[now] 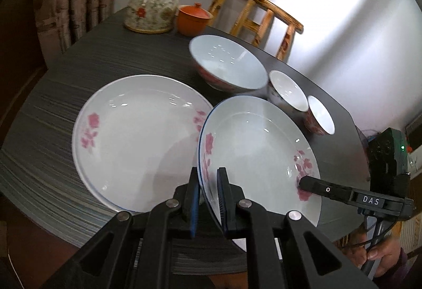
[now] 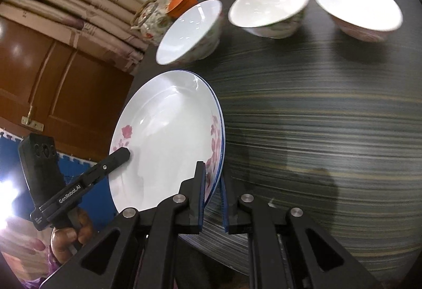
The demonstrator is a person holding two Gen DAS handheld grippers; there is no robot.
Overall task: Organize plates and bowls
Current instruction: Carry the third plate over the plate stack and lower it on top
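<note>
A white plate with pink flowers and a blue rim (image 1: 253,146) (image 2: 168,136) hangs tilted over the dark table (image 1: 52,104), held from both sides. My left gripper (image 1: 208,173) (image 2: 124,154) is shut on its near-left rim. Shut on the opposite rim is my right gripper (image 1: 306,183) (image 2: 213,170). A second, matching plate (image 1: 132,136) lies flat on the table just left of the held one. Behind them stand a large bowl (image 1: 229,64) (image 2: 190,30) and two small bowls (image 1: 288,90) (image 1: 320,115), also in the right wrist view (image 2: 269,4) (image 2: 358,4).
A flowered teapot (image 1: 150,6) and an orange lidded cup (image 1: 193,17) stand at the table's far edge. Behind the table is a bamboo chair (image 1: 258,14). A person's hands (image 1: 379,254) (image 2: 71,233) grip the handles. Curtains and a wooden door lie beyond the table's left edge.
</note>
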